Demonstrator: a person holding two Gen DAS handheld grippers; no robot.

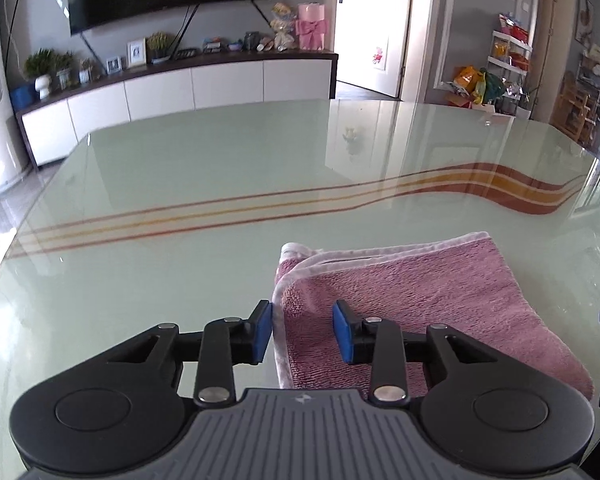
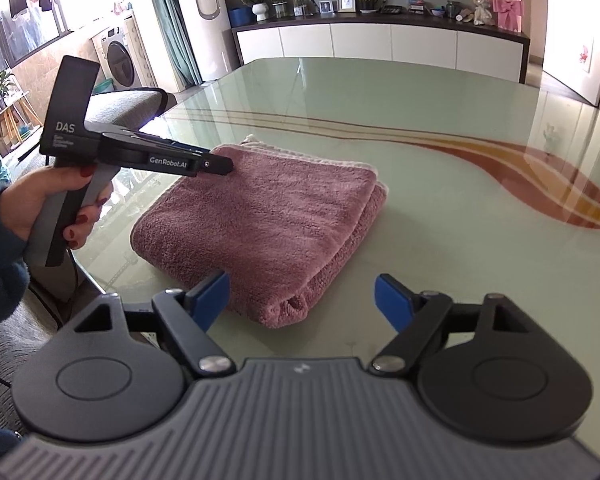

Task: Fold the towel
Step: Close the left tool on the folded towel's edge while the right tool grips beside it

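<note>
Towel (image 2: 260, 216) lies folded near the table's (image 2: 440, 128) near edge; my left gripper (image 1: 302, 330) and right gripper (image 2: 302, 304) both gape, grasping nothing.

Daylight, bright room. My left cam: open doorway (image 1: 374, 20) blown out pure white, its glare streaking down glass table (image 1: 220, 168). Tabletop acts like mirror, reflections of wall and door all over. My right cam: window (image 2: 16, 8) far left bright but not clipped, small hot glint near table edge. Shadows soft, faint one under towel (image 2: 260, 216). Heavy fisheye bending at edges, dark vignette in corners. Focus decent, background slightly soft.
</note>
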